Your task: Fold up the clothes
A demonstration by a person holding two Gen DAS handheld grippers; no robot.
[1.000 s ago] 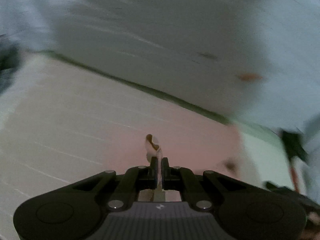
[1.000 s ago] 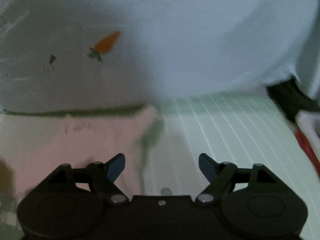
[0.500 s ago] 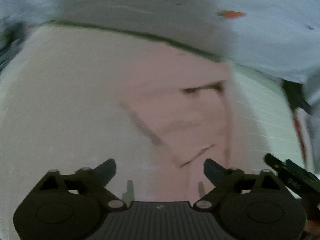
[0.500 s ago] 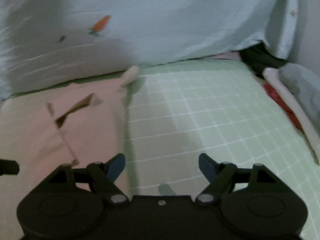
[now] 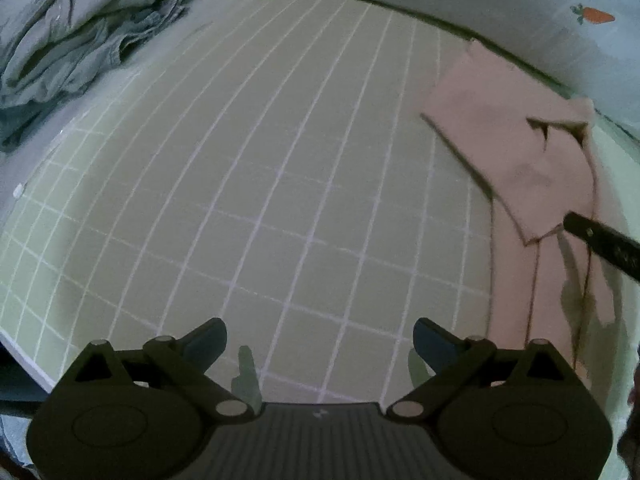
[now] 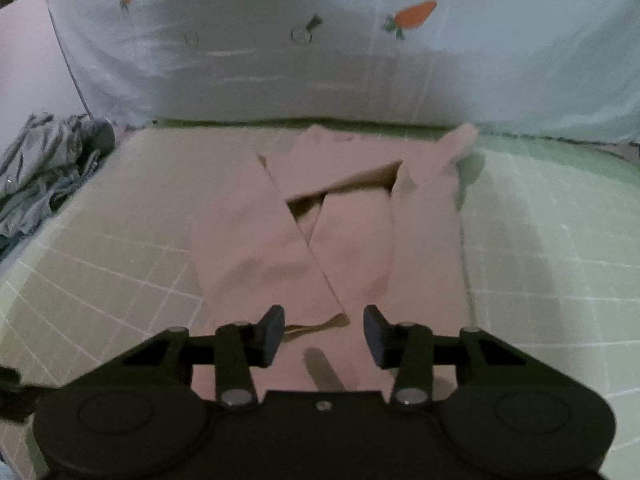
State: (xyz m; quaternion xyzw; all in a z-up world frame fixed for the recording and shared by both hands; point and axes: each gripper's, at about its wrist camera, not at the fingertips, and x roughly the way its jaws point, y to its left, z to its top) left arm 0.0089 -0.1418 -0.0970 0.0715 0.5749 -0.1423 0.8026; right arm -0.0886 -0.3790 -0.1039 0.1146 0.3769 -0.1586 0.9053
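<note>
A pink garment lies partly folded on the green grid mat, both sides turned in and crossing near its middle. My right gripper hovers low over the garment's near part. Its jaws are open but narrowed, with the tip of the left flap lying between them. In the left wrist view the pink garment sits at the right. My left gripper is open over bare mat, holding nothing. A dark bar of the other gripper reaches over the pink cloth.
A crumpled grey pile of clothes lies at the mat's far left corner. A pale blue sheet with carrot prints rises behind the mat. A white cushion stands at the left.
My left gripper was shut on pink cloth, then opened and swung left toward bare mat. My right gripper moved over the pink garment and its jaws narrowed.
</note>
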